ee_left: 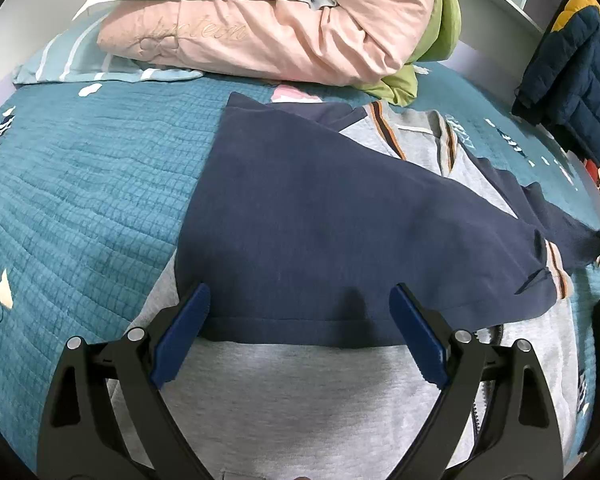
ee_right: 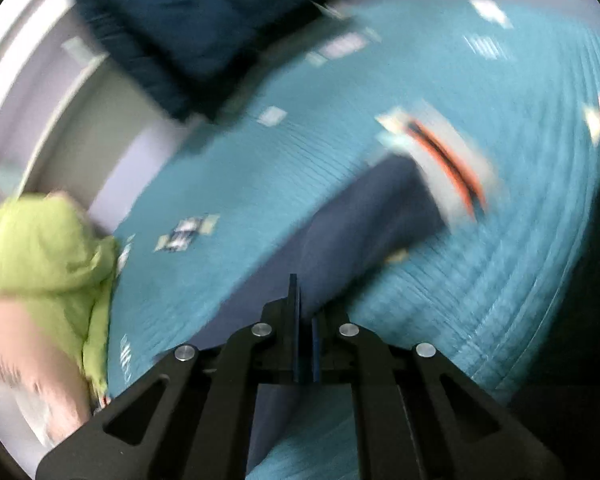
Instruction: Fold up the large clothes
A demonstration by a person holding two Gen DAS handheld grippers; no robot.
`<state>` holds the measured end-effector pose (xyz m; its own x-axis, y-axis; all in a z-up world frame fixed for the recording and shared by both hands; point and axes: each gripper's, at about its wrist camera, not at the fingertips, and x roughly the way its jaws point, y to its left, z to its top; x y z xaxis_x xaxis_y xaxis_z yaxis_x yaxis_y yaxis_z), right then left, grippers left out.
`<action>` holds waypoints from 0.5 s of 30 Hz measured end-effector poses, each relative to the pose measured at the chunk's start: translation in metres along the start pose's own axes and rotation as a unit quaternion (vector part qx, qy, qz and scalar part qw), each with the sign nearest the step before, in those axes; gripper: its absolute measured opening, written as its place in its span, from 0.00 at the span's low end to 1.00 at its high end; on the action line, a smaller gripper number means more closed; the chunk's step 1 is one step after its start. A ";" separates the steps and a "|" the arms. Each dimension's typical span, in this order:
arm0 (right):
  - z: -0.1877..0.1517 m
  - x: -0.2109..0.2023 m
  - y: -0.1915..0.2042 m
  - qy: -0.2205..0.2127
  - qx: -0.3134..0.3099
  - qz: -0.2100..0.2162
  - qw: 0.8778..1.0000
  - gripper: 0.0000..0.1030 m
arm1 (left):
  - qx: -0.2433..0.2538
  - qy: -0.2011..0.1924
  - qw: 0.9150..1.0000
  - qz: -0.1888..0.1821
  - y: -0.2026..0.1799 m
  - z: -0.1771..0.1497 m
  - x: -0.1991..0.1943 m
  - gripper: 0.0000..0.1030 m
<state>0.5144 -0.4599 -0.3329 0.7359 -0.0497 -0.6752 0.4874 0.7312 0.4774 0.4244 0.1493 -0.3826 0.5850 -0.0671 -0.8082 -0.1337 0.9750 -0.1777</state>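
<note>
So the big grey-and-navy cotton sweatshirt (ee_left: 300, 208) is laid flat on the teal quilted bedspread (ee_left: 80, 184), directly ahead of and under the left claw (ee_left: 298, 312). One navy sleeve has already been folded across the grey body, and its hem edge sits just between the blue pads (ee_left: 180, 340). That claw is spread wide with nothing gripped; whether the pads rest on the cloth can't be told.

The right claw (ee_right: 302, 312) is pinched nearly closed, and a fold of the other navy sleeve (ee_right: 360, 216) looks to be caught between its jaws. That view is smeared with blur, so the exact bite can't be made out. The sleeve runs away from the claw to a white cuff with orange and black stripes (ee_right: 448, 160), lying on the quilt up ahead and to the right.

Handling-wise, soft and floppy is expected: light enough for one claw, zero stiffness, and some cling to the textured quilt is likely. A thin single layer could slip out, so the thicker cuff or a seam is probably the better spot to be grabbed, while the body gets pinned near the folded hem.

The pink quilted bedding (ee_left: 284, 36) and lime green fabric (ee_left: 432, 48) are piled well beyond, out of the way.
</note>
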 end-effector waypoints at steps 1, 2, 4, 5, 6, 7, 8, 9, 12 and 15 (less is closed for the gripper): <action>-0.001 -0.018 0.019 -0.024 -0.024 0.007 0.999 0.04 | -0.005 -0.003 1.000 -0.005 0.002 0.001 -0.002 0.89; -0.003 -0.029 0.034 -0.036 -0.042 0.016 0.998 0.04 | -0.011 -0.006 1.000 -0.009 0.004 0.002 -0.005 0.89; -0.014 -0.061 0.080 -0.066 -0.111 0.032 0.991 0.04 | -0.024 -0.013 1.000 -0.012 0.009 0.004 -0.010 0.89; -0.024 -0.075 0.105 -0.078 -0.152 0.036 0.985 0.04 | -0.031 -0.015 0.999 -0.014 0.012 0.005 -0.014 0.89; -0.032 -0.083 0.124 -0.086 -0.181 0.044 0.979 0.04 | -0.037 -0.018 0.999 -0.015 0.014 0.006 -0.016 0.89; -0.050 -0.099 0.156 -0.095 -0.226 0.060 0.968 0.04 | -0.041 -0.020 0.999 -0.017 0.017 0.007 -0.019 0.89; -0.063 -0.107 0.176 -0.098 -0.258 0.071 0.959 0.04 | -0.046 -0.024 0.999 -0.017 0.021 0.008 -0.022 0.89; -0.080 -0.116 0.198 -0.100 -0.289 0.080 0.949 0.04 | -0.050 -0.027 0.998 -0.016 0.025 0.009 -0.025 0.89; -0.156 -0.133 0.269 -0.085 -0.396 0.125 0.906 0.04 | -0.064 -0.033 0.997 -0.008 0.039 0.012 -0.031 0.89; -0.241 -0.131 0.315 -0.039 -0.469 0.153 0.869 0.05 | -0.086 -0.032 0.996 -0.001 0.059 0.015 -0.035 0.89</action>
<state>0.4585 -0.0590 -0.2294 0.8116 0.2254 -0.5390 -0.3070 0.9495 -0.0652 0.4079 0.2123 -0.3570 0.6343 -0.0502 -0.7715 -0.2644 0.9236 -0.2774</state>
